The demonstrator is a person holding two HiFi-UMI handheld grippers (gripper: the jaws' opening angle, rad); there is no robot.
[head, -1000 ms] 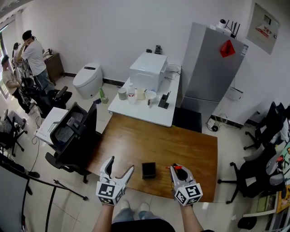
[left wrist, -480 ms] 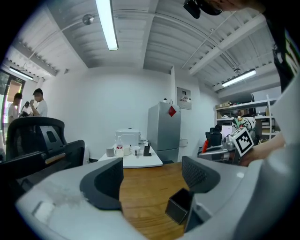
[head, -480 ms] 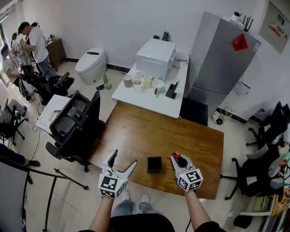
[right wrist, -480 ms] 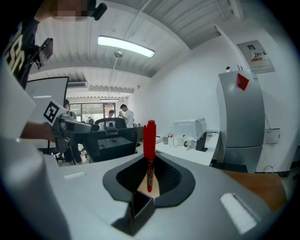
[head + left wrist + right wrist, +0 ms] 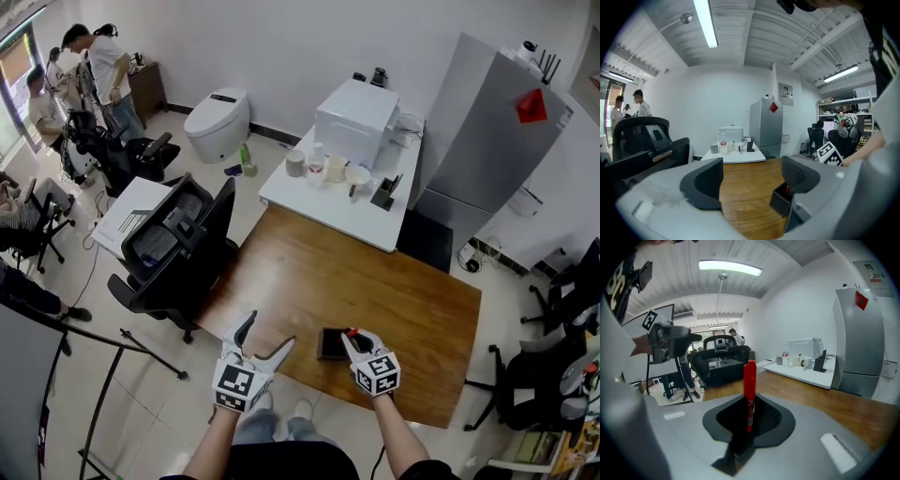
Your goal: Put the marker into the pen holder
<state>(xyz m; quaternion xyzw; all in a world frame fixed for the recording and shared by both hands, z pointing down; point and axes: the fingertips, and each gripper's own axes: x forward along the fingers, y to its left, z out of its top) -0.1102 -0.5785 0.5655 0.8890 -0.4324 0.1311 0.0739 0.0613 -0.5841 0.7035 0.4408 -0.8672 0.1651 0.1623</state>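
The right gripper (image 5: pixel 354 339) is clenched on the red marker (image 5: pixel 749 380), just beside the black pen holder (image 5: pixel 329 344). The left gripper (image 5: pixel 266 336) is spread and empty.

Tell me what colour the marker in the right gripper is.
The marker is red, clearest in the right gripper view.

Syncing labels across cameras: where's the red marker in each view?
Head view: marker bottom centre, in the right tool, at the black pen holder.
Left gripper view: red sliver low right of centre, just above the pen holder.
Right gripper view: centre, upright, clamped.
Shared landmark: grey fridge.
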